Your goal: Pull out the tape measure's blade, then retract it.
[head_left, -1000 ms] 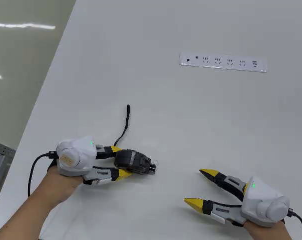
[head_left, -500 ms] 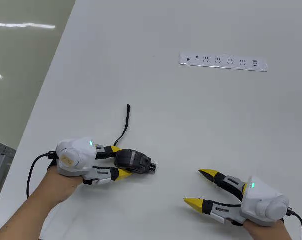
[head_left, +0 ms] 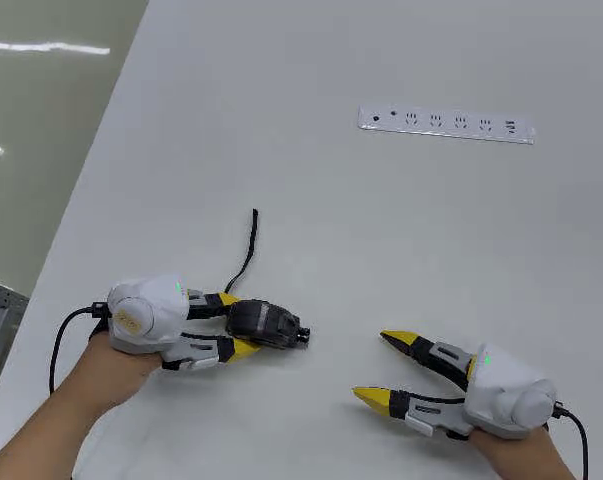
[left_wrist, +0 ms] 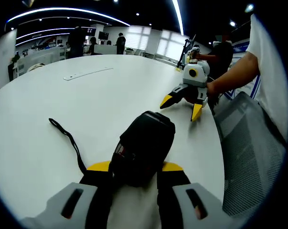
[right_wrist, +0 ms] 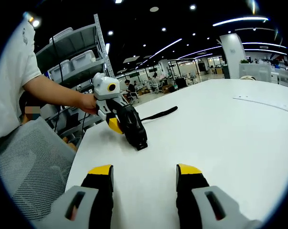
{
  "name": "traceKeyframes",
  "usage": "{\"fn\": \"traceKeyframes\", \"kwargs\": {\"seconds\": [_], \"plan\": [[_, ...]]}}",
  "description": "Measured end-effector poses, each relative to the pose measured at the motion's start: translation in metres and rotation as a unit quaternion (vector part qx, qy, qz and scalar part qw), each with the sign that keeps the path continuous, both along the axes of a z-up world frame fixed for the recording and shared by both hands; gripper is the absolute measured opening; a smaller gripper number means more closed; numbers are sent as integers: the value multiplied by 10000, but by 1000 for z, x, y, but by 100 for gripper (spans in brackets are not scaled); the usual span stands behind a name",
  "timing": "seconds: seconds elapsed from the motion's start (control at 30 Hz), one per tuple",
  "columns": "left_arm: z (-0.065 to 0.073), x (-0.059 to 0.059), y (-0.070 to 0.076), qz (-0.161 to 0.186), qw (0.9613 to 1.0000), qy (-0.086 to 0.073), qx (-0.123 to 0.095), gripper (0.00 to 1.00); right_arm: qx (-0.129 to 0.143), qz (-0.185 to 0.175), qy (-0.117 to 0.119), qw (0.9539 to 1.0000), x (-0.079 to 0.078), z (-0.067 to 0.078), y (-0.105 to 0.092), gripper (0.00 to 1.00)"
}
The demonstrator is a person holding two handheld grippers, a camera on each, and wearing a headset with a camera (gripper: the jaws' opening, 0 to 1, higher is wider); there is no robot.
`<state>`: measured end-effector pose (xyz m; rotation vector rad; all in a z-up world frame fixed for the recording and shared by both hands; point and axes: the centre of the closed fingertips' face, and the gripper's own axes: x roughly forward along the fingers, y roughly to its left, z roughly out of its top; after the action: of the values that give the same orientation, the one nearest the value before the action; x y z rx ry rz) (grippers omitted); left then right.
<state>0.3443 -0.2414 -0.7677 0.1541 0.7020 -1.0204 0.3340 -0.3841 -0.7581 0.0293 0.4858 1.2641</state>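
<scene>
Head view, left to right. Left gripper (head_left: 238, 322) at about 7 o'clock, lying low on the white table (head_left: 381, 230), its yellow-tipped jaws pinching the black tape measure (head_left: 266, 323) from both sides. The case rests on the table. Its wrist strap (head_left: 249, 250) trails off toward 12 o'clock. The blade tip (head_left: 303, 337) points toward 3 o'clock with no blade drawn out.

Right gripper (head_left: 381, 367) at about 5 o'clock, jaws spread wide with nothing between them, tips pointing toward 10 o'clock at the tape measure. A power strip (head_left: 445, 124) lies far off at 1 o'clock, not involved.

Change over the last second: the right gripper has slid leftward, narrowing the gap to the blade tip, while the power strip sits where it did, so this is hand travel and not camera drift. The left gripper and the case have barely moved.

Reading: the hold is set and the approach is under way; the pull has not begun. The right gripper view has the blade end of the tape measure dead ahead at 12 o'clock, still apart from the jaws. The next move likely calls for closing on that small tip, which is easy to miss.
</scene>
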Motion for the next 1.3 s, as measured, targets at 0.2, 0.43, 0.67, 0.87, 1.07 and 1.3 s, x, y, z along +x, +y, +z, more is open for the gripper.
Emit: {"fn": "traceKeyframes", "kwargs": {"seconds": [0.2,0.43,0.67,0.87,1.07,1.3], "plan": [[0,0,0,-48,10000,24,-1,33,39,120,-57,9999,4,-1,12,49],[0,0,0,-76,10000,34,8,32,45,284,-57,9996,7,-8,26,50],[0,0,0,-85,9999,58,27,32,43,418,-134,9990,8,-11,37,49],[-1,0,1,-102,9999,66,43,32,12,582,-274,9979,10,-11,46,47],[-1,0,1,-88,9999,71,34,32,-2,656,-270,9975,11,-12,53,46],[-1,0,1,-98,9999,67,38,32,-23,748,-352,9966,11,-13,61,44]]}}
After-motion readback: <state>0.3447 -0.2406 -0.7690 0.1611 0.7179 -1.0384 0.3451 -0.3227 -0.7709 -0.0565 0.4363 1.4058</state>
